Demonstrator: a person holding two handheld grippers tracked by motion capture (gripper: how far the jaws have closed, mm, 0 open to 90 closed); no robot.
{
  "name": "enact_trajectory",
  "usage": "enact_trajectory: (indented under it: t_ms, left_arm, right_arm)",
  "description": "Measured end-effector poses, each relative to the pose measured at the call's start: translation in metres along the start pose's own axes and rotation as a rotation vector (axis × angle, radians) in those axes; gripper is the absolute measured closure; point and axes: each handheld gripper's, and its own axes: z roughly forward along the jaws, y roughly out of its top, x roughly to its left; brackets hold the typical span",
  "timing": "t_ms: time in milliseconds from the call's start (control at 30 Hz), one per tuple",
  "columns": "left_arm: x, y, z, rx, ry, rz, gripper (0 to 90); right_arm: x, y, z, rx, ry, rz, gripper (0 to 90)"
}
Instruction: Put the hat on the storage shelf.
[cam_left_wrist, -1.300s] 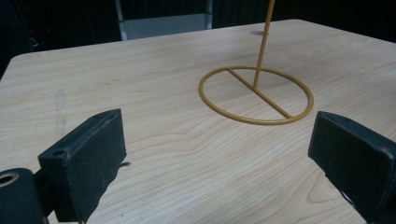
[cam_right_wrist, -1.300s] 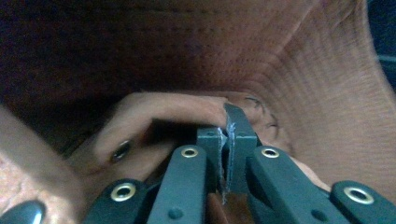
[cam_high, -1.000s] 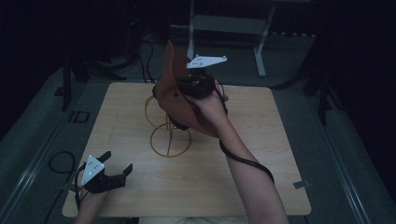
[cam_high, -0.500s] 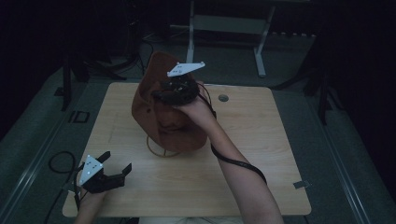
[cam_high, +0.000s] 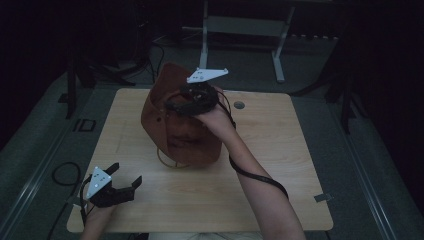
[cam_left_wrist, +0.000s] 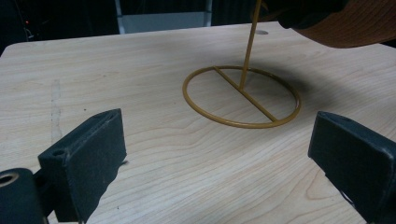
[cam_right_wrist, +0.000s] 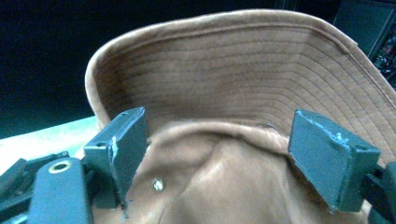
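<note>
The right gripper (cam_high: 172, 106), jaws wide, sits against the brown hat (cam_high: 175, 130) over the yellow wire stand (cam_left_wrist: 242, 95); the left gripper (cam_high: 125, 176) rests wide, empty, near the table (cam_high: 280, 160) edge.

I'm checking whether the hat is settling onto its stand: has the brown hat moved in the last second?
Yes. The brown hat has moved left and down toward the table, now hiding most of the gold stand.

Dim high view, brighter gripper views
</note>
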Motion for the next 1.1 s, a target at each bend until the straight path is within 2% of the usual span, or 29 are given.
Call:
enact_trajectory:
  t_ms: [33,67,200,667,867,1100]
  left_arm:
    - [0.000,0.000,0.000,0.001,-0.001,-0.001,4.7]
    - [-0.001,-0.001,0.001,0.002,0.000,-0.002,4.7]
    - [-0.001,-0.001,0.002,0.001,-0.004,0.002,4.7]
    - [-0.005,-0.003,0.006,0.009,-0.010,0.017,4.7]
    - [-0.005,-0.003,0.006,0.006,-0.009,0.019,4.7]
    - [-0.005,-0.004,0.006,0.010,-0.002,0.029,4.2]
  right_arm:
    - [-0.001,-0.003,-0.002,0.029,-0.013,0.006,16.4]
    - [-0.002,-0.004,-0.003,0.037,-0.013,-0.002,16.0]
    - [-0.005,-0.011,-0.010,0.034,-0.018,-0.022,15.9]
    - [-0.020,-0.038,-0.038,0.057,-0.083,-0.001,16.1]
    - [-0.021,-0.050,-0.048,0.056,-0.090,-0.002,16.1]
    - [-0.023,-0.071,-0.069,0.054,-0.118,0.002,16.1]
